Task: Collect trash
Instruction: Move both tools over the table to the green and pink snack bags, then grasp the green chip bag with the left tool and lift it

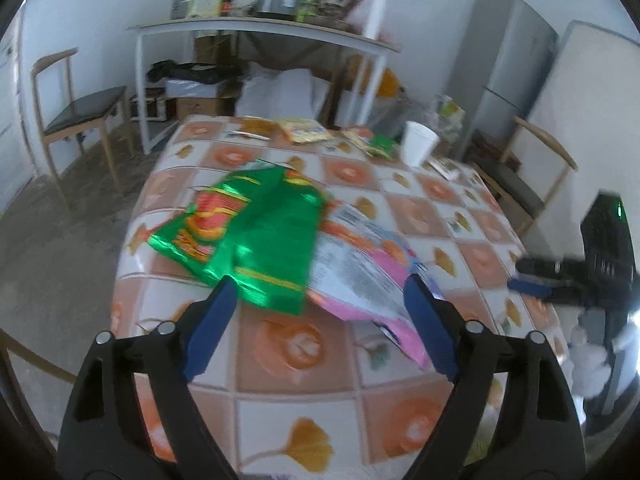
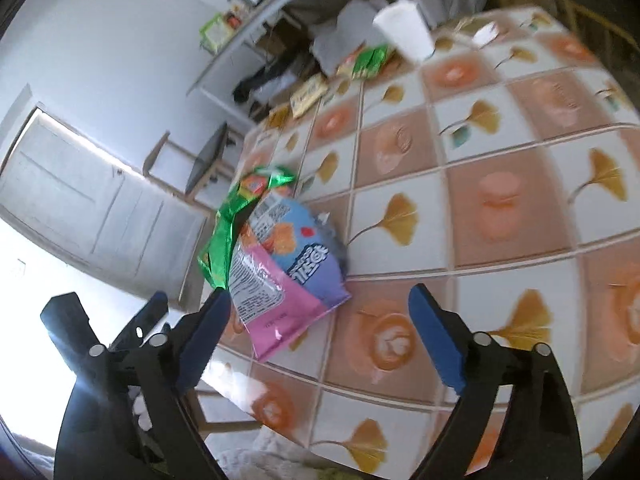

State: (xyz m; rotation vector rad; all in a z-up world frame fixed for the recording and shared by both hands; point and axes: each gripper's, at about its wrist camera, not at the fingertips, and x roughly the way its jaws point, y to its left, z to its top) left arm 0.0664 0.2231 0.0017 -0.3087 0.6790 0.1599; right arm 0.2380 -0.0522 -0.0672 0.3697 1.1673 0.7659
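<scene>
Your left hand-held gripper (image 1: 316,304) and right hand-held gripper (image 2: 320,312) are both wide open and hold nothing. The green bag (image 1: 248,232) and pink bag (image 1: 360,276) lie stacked just ahead of the left one. These shiny bags could slide off the tabletop (image 1: 296,364) if you push them. A white cup (image 1: 418,142) stands far beyond, near a chair (image 1: 76,112).

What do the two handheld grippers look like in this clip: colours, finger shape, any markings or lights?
Both look alike. The left gripper has a black plastic frame with two angled arms, slotted cut-outs, round silver pivot pins and flat blue pads on its fingers. The right gripper shows the same black frame, silver pins and blue pads. Seen from the left wrist view, its black body carries a small green light. No cables or sleeves are visible.
</scene>
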